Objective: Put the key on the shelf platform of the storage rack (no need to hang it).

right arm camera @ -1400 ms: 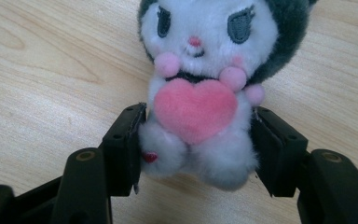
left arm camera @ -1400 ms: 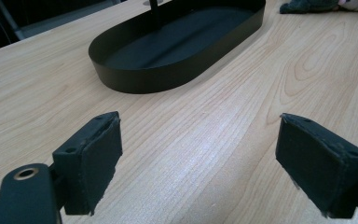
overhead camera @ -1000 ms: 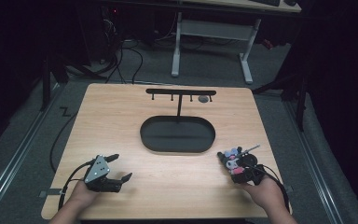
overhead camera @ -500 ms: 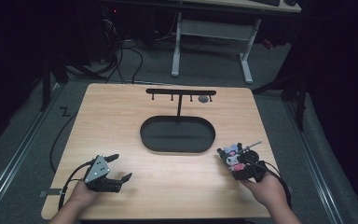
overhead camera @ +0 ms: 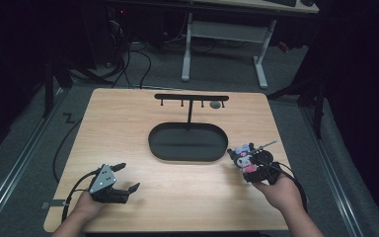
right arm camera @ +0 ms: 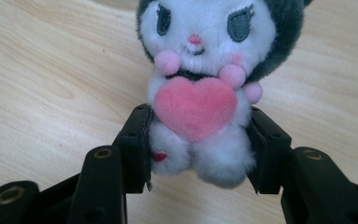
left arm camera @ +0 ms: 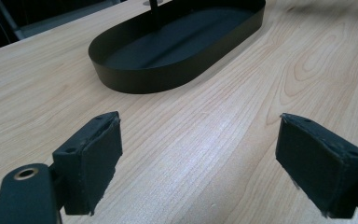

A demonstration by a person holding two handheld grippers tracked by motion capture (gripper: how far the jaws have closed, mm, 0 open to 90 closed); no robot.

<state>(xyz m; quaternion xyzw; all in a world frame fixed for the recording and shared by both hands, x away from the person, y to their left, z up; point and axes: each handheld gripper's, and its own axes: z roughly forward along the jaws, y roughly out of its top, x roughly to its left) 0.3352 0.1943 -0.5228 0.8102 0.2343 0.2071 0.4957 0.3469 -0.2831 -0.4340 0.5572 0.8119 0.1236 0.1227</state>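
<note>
The right gripper (overhead camera: pixel 246 165), clamped on the plush toy (overhead camera: pixel 243 157), moved a little left and farther from the person, toward the right end of the tray (overhead camera: pixel 187 155). The right hand (overhead camera: pixel 279 190) reached farther onto the table (overhead camera: pixel 128 123) behind it.

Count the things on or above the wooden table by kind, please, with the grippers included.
Plush toys: 1, the plush toy in the right gripper
Black stands with oval tray: 1, the stand
Grippers: 2, the right one and the left gripper
Total: 4
</note>
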